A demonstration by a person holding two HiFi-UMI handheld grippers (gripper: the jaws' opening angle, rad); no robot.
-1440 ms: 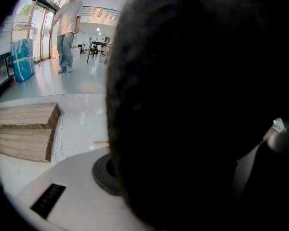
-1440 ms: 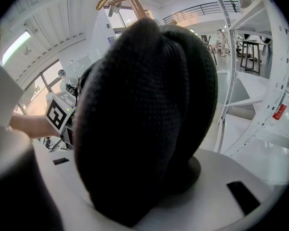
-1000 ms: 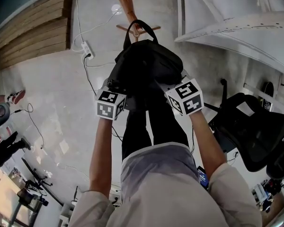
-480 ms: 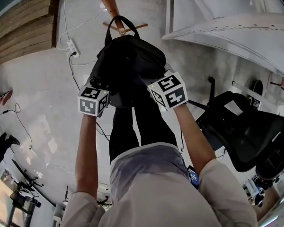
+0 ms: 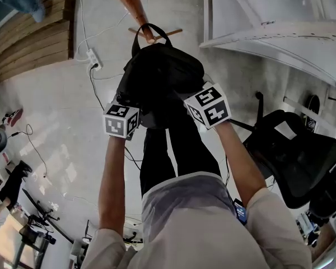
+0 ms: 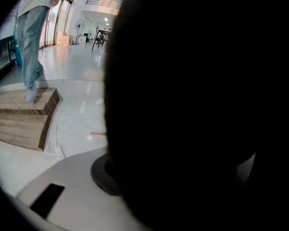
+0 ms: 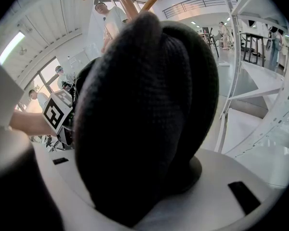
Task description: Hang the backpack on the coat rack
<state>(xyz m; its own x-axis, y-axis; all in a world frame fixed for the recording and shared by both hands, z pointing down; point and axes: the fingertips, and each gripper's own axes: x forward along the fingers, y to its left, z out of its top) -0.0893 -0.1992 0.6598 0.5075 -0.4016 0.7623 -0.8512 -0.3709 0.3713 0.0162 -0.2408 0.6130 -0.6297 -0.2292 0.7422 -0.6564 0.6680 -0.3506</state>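
Observation:
A black backpack (image 5: 163,77) hangs in the air between both grippers, over the person's black trousers. My left gripper (image 5: 130,112) is shut on its left side and my right gripper (image 5: 197,101) on its right side; the fingertips are buried in the fabric. The top handle (image 5: 151,28) stands up in front of the wooden coat rack pole (image 5: 131,4); I cannot tell whether it is over a peg. In the left gripper view the backpack (image 6: 197,105) blacks out most of the picture. In the right gripper view the backpack (image 7: 144,105) bulges between the jaws, with the coat rack pole (image 7: 126,1) and a peg (image 7: 151,0) above it.
A black office chair (image 5: 302,161) stands at the right and a white frame shelf (image 5: 269,29) at the upper right. A wooden platform (image 5: 31,41), a power strip (image 5: 93,59) and loose cables lie at the left. A person in jeans (image 6: 31,37) stands on the platform.
Both grippers and the backpack have sunk a little beside the rack pole. The hold on the backpack is the same.

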